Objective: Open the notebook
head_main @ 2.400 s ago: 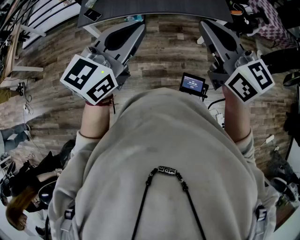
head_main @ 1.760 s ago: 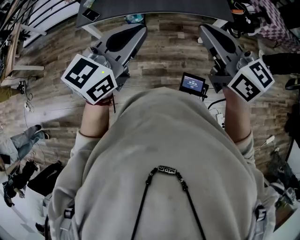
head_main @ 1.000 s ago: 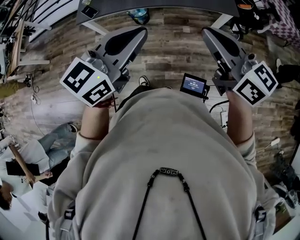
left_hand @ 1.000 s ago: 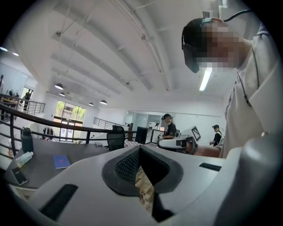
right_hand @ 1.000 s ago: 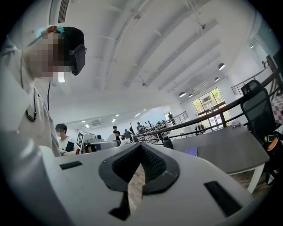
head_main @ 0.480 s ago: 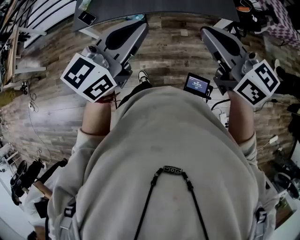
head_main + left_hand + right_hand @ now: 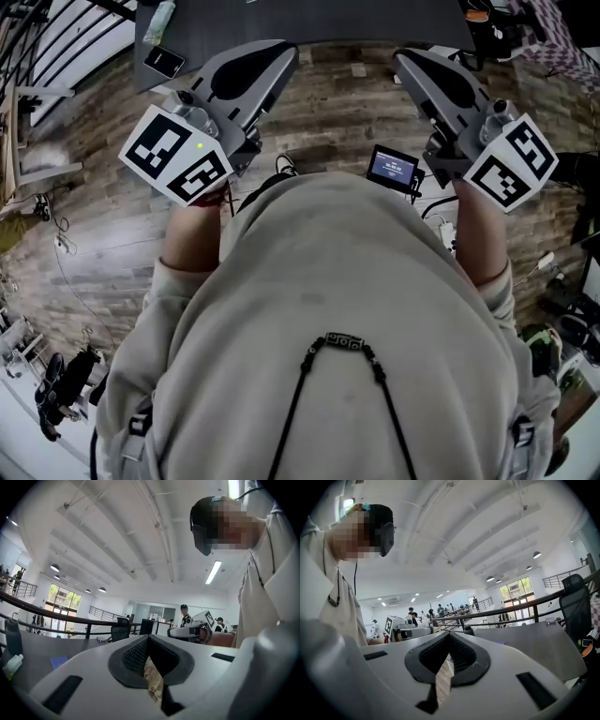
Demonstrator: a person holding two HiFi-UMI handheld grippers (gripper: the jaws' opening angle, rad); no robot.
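Both grippers are held out level in front of my chest, over the wooden floor. In the head view, my left gripper (image 7: 286,52) and my right gripper (image 7: 403,58) are shut with nothing between their jaws, their tips near the edge of a dark grey table (image 7: 309,19). The left gripper view shows the closed tip (image 7: 148,637) and, on the table, a small flat blue thing (image 7: 58,661); whether it is the notebook I cannot tell. The right gripper view shows its closed tip (image 7: 449,633) and the grey tabletop (image 7: 534,644) beyond.
A black phone-like slab (image 7: 166,61) and a small bottle (image 7: 159,19) lie at the table's left end. A dark bottle (image 7: 13,637) stands there too. A railing (image 7: 511,611), office chairs (image 7: 121,629) and several people are behind. A small screen (image 7: 392,167) hangs at my chest.
I have walked forward with both grippers. The dark table has come nearer and fills more of the top of the head view. The people at lower left have dropped out of view.
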